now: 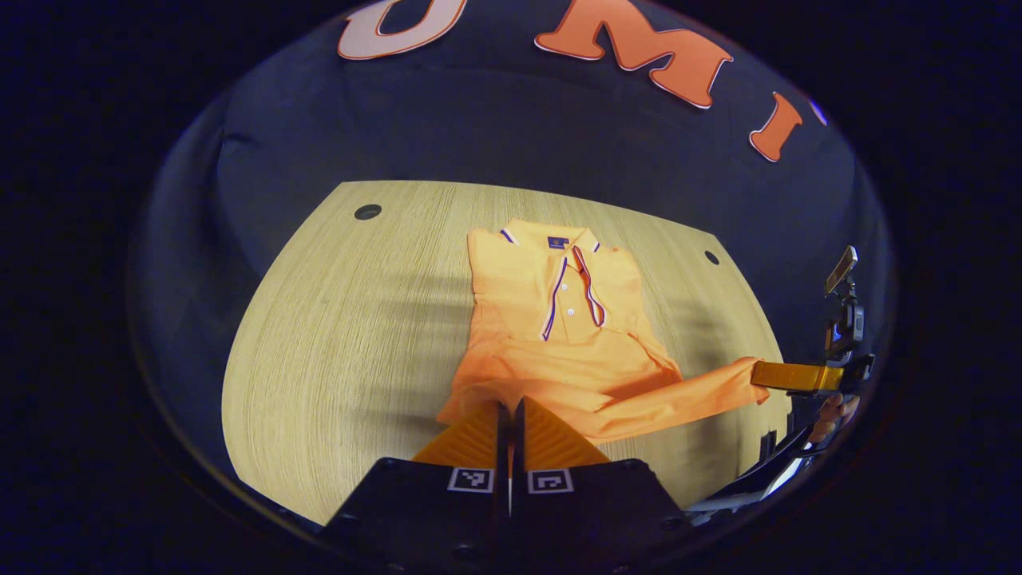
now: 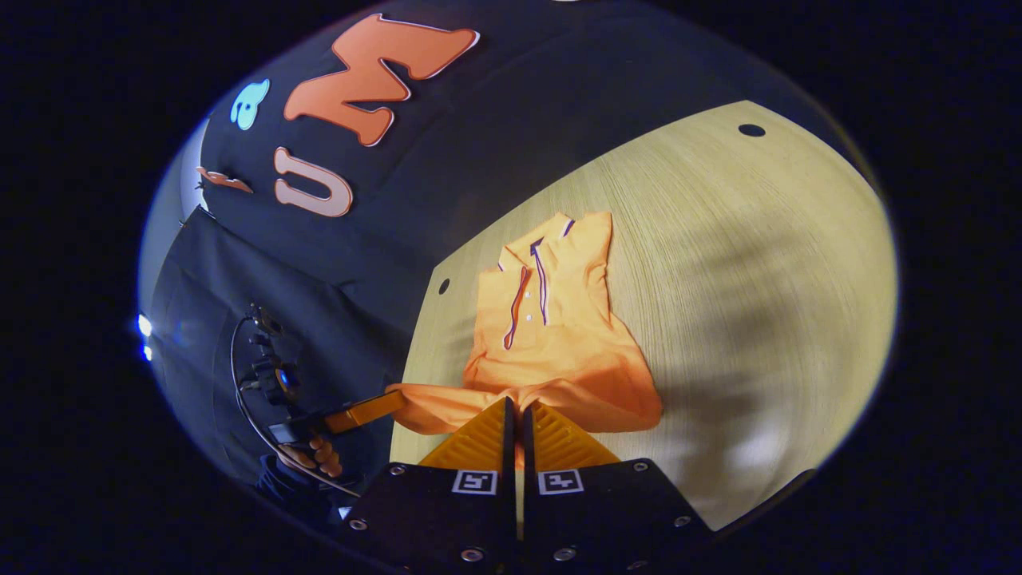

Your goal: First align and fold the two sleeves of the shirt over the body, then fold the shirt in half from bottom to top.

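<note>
An orange polo shirt (image 1: 559, 319) lies collar-away on the wooden table (image 1: 343, 319), sleeves tucked in over the body. In the left gripper view my left gripper (image 1: 509, 411) is shut on the near hem. The right gripper (image 1: 762, 374), farther off at the right, pinches the other hem corner, and the cloth is stretched between them. In the right gripper view my right gripper (image 2: 515, 411) is shut on the hem of the shirt (image 2: 551, 335). The left gripper (image 2: 395, 402) holds the far corner at the left, off the table's (image 2: 758, 263) edge.
Small round holes sit in the tabletop (image 1: 367, 212) (image 1: 711, 257) (image 2: 751, 129). A hand (image 2: 315, 455) grips the left gripper's handle, with a cable beside it. Bare wood spreads to both sides of the shirt. The black booth wall stands behind the table.
</note>
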A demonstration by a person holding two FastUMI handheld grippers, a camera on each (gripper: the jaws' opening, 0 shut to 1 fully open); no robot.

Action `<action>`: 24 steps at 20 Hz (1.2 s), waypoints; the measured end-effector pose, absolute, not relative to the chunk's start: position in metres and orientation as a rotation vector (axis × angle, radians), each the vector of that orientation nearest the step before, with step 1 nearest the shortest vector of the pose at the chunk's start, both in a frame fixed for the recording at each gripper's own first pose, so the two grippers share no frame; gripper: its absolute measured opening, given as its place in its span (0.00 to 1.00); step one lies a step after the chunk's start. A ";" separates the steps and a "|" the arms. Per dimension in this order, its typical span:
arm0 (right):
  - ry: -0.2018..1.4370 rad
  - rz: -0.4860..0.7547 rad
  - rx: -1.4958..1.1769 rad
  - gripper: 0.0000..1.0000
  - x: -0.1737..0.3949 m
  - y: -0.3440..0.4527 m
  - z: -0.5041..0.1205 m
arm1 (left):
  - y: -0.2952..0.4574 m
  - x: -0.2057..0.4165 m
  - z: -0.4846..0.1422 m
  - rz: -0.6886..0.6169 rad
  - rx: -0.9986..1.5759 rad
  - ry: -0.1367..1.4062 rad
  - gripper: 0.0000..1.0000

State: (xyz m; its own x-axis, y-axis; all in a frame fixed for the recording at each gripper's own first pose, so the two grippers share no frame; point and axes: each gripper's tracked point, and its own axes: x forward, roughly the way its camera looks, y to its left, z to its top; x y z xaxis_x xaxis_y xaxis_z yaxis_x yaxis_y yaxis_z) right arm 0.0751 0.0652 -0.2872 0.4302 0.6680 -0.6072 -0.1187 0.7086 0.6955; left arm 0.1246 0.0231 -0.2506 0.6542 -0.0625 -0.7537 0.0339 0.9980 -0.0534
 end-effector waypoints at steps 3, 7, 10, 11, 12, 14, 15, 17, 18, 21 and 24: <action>0.985 0.500 0.614 0.05 0.106 0.067 -0.278 | 0.030 0.157 -0.238 -0.060 -0.015 0.837 0.01; 0.973 0.474 0.591 0.05 0.144 0.078 -0.278 | 0.030 0.212 -0.231 -0.083 -0.051 0.816 0.01; 0.966 0.445 0.586 0.05 0.177 0.087 -0.285 | 0.035 0.256 -0.234 -0.102 -0.090 0.813 0.01; 0.965 0.430 0.579 0.05 0.189 0.087 -0.288 | 0.038 0.270 -0.237 -0.103 -0.096 0.812 0.01; 0.960 0.417 0.569 0.05 0.203 0.089 -0.290 | 0.041 0.284 -0.240 -0.104 -0.103 0.815 0.01; 0.944 0.373 0.540 0.05 0.231 0.089 -0.298 | 0.045 0.311 -0.247 -0.109 -0.111 0.820 0.01; 0.947 0.365 0.538 0.05 0.239 0.093 -0.300 | 0.047 0.322 -0.250 -0.113 -0.115 0.828 0.01; 0.953 0.357 0.524 0.05 0.257 0.100 -0.307 | 0.050 0.346 -0.258 -0.114 -0.136 0.839 0.01; 0.961 0.350 0.507 0.05 0.265 0.102 -0.313 | 0.050 0.358 -0.263 -0.119 -0.154 0.841 0.01; 0.974 0.335 0.486 0.05 0.289 0.107 -0.326 | 0.054 0.388 -0.277 -0.120 -0.187 0.854 0.01; 0.995 0.296 0.470 0.05 0.307 0.108 -0.341 | 0.058 0.411 -0.282 -0.111 -0.238 0.859 0.00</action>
